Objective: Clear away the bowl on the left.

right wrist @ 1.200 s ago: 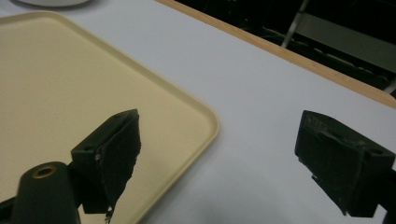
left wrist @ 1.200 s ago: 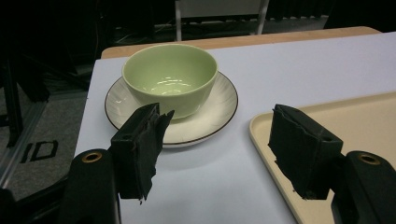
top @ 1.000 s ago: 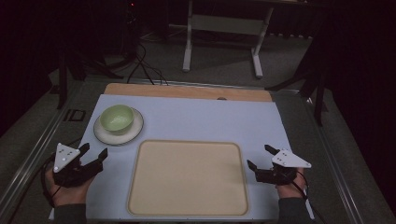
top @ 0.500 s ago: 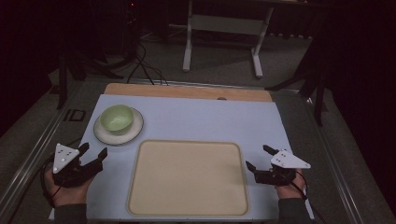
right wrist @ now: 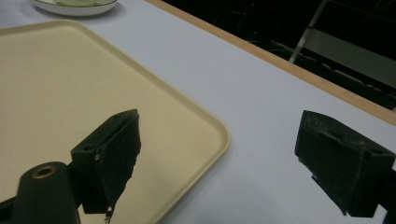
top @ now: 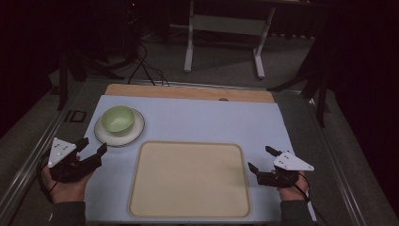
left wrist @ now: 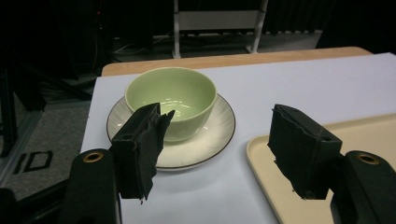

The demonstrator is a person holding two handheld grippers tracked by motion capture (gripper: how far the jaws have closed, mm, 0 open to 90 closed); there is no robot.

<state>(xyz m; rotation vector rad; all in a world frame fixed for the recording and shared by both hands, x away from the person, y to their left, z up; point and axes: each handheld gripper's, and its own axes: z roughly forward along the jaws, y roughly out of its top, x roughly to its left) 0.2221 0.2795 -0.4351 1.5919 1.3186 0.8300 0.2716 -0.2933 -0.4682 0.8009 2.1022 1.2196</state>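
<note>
At lower left, the left gripper (top: pixel 93 147) gapes wide and empty, near the pale green ceramic bowl (top: pixel 117 119) on its white saucer (top: pixel 137 130). At lower right, the right gripper (top: pixel 262 159) gapes equally wide, empty, beside the beige plastic tray (top: pixel 190 179).

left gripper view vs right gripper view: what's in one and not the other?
Left gripper view alone: the green bowl in full, empty, sitting upright on the white saucer, framed between the open jaws of the left gripper. Right gripper view alone: the right gripper, jaws open, one over the tray, the other over bare tabletop. Both: the beige tray, empty as far as seen, the pale table cover, its wooden far edge, the saucer's rim and a metal stand on the floor beyond.
</note>
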